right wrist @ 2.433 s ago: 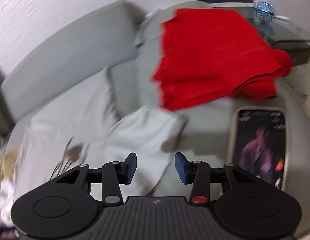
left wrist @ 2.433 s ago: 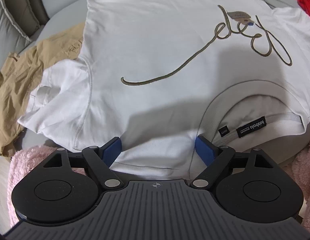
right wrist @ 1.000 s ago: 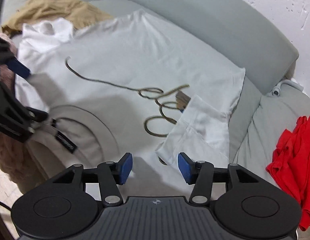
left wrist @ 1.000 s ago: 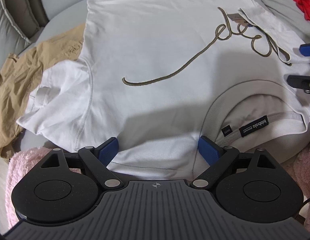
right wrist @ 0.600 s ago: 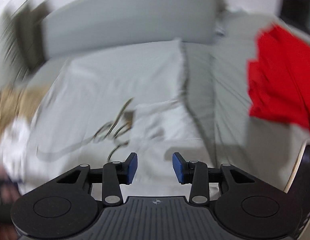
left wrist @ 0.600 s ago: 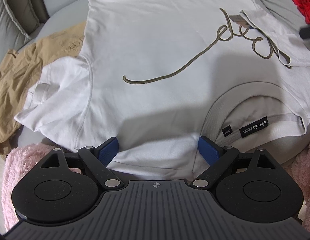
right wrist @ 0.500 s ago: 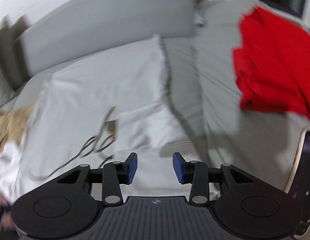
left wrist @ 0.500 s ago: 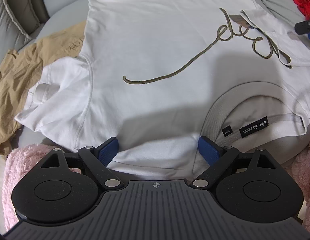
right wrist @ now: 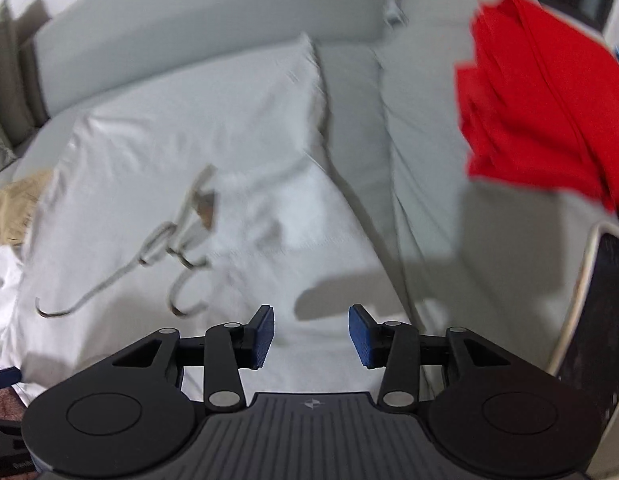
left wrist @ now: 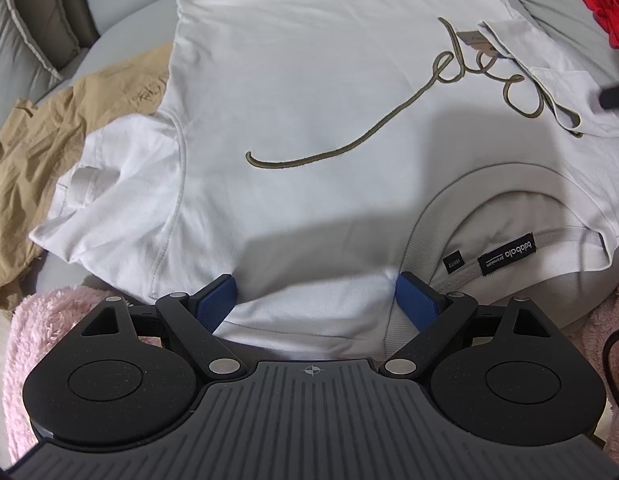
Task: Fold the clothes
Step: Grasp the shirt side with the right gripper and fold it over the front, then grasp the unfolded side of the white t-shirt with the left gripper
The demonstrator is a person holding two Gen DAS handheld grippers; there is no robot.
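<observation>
A white T-shirt [left wrist: 293, 92] with olive script lettering lies spread on a grey sofa, its collar and black label [left wrist: 507, 259] toward me. One sleeve [left wrist: 545, 60] is folded inward over the lettering. My left gripper [left wrist: 315, 306] is open, its blue pads straddling the shirt's shoulder edge beside the collar. In the blurred right wrist view the same white T-shirt [right wrist: 197, 168] shows with its folded sleeve [right wrist: 285, 212]. My right gripper [right wrist: 311, 336] hovers open over the shirt's right side, nothing between its fingers.
A tan garment [left wrist: 49, 120] lies crumpled left of the shirt. A pink fluffy garment [left wrist: 33, 320] sits at the sofa's near edge. A red garment [right wrist: 537, 92] is piled on the right cushion. A tablet or screen [right wrist: 605, 320] lies at far right. The sofa backrest [right wrist: 189, 28] runs behind.
The right sleeve has been folded in over the lettering and released. My right gripper has swung back toward the shirt's right side. The left gripper has stayed in place.
</observation>
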